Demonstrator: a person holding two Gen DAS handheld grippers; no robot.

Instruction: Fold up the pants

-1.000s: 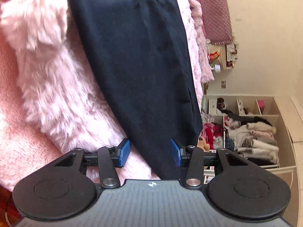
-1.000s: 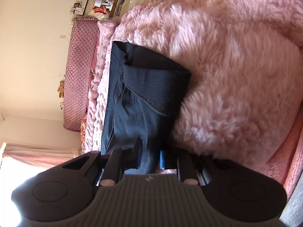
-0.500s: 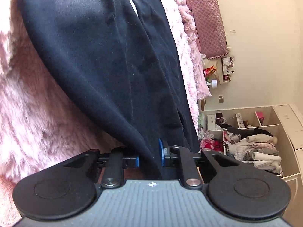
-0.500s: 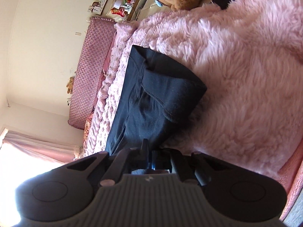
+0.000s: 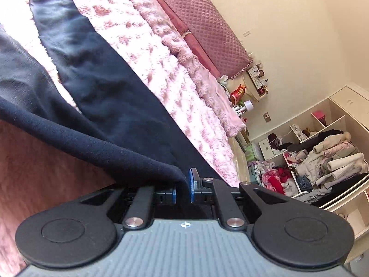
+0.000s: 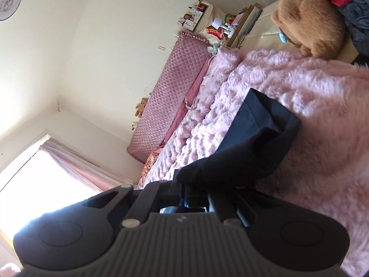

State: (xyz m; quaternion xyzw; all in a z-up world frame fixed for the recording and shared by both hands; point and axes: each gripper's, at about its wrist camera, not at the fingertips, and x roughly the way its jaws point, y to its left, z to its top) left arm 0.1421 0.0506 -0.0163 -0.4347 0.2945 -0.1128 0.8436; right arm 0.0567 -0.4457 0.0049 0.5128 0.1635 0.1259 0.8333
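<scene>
Bed: pink fuzzy blanket [image 5: 175, 73]
L gripper [image 5: 182, 190]: clamped on pants [image 5: 110, 92] edge
R gripper [image 6: 189, 202]: pinching the other end
Axis: pants run lengthwise away from L jaws

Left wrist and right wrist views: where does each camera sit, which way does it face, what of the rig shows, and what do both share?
Left wrist: on the left gripper, looking along the bed toward the shelves of clothes; its blue pads pinch the dark pants.
Right wrist: on the right gripper, looking across the pink blanket toward the window and a teddy bear; it is closed on the pants.
Shared: pants, blanket, quilted headboard, cluttered nightstand.
</scene>
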